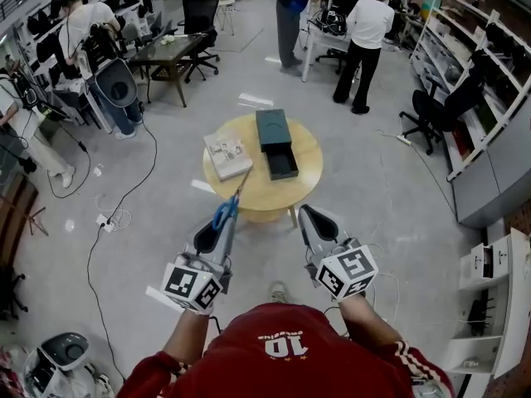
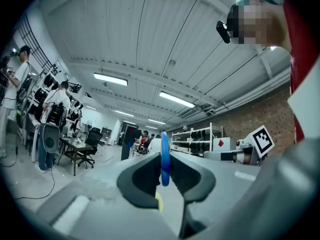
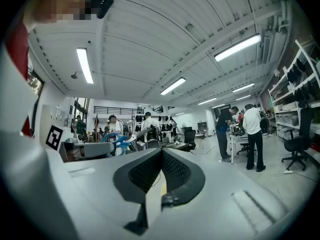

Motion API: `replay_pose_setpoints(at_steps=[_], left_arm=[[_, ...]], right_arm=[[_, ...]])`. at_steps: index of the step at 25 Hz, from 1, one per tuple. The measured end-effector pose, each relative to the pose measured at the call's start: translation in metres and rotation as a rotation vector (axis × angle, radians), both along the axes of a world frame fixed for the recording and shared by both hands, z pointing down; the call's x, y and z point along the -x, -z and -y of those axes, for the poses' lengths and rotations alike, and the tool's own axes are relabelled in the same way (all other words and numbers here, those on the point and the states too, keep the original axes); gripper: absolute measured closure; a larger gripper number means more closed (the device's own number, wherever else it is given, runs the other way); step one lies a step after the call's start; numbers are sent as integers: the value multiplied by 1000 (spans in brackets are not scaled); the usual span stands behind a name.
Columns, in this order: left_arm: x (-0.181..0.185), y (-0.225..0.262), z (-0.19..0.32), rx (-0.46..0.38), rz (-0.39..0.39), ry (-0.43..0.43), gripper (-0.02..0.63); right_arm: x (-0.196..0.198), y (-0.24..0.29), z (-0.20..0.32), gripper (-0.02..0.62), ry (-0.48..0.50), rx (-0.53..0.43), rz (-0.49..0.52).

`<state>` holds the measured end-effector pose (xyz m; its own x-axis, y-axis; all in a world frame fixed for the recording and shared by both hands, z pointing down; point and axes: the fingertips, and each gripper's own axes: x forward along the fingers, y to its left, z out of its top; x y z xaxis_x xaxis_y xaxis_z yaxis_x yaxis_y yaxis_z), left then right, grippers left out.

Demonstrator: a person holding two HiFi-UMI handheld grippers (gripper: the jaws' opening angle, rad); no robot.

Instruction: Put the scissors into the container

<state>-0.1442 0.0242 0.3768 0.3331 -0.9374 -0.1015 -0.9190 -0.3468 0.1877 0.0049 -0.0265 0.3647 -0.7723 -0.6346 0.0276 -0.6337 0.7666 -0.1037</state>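
Note:
The blue-handled scissors [image 1: 226, 212] stick out of my left gripper [image 1: 221, 225], which is shut on their handle; the blades point forward over the near edge of the round wooden table [image 1: 305, 157]. In the left gripper view the blue handle ring [image 2: 164, 163] stands edge-on between the two pads. On the table stands the dark container [image 1: 272, 128] with its drawer [image 1: 282, 165] pulled out toward me. My right gripper [image 1: 309, 215] hangs to the right of the left one, short of the table, shut and empty. The right gripper view shows the scissors [image 3: 118, 143] off to its left.
A white book-like box [image 1: 226, 155] lies on the table's left side. Cables and a power strip [image 1: 104, 220] trail over the floor at left. Office chairs, a dark desk [image 1: 170, 52] and standing people [image 1: 363, 40] are behind the table; shelves [image 1: 477, 65] line the right.

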Motion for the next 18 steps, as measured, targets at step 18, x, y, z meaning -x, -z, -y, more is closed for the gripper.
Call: replay_pose_setpoints(at_steps=[18], left_arm=[[-10, 10, 113, -6, 25, 54, 552]], right_arm=[[-10, 1, 123, 607, 57, -10, 36]])
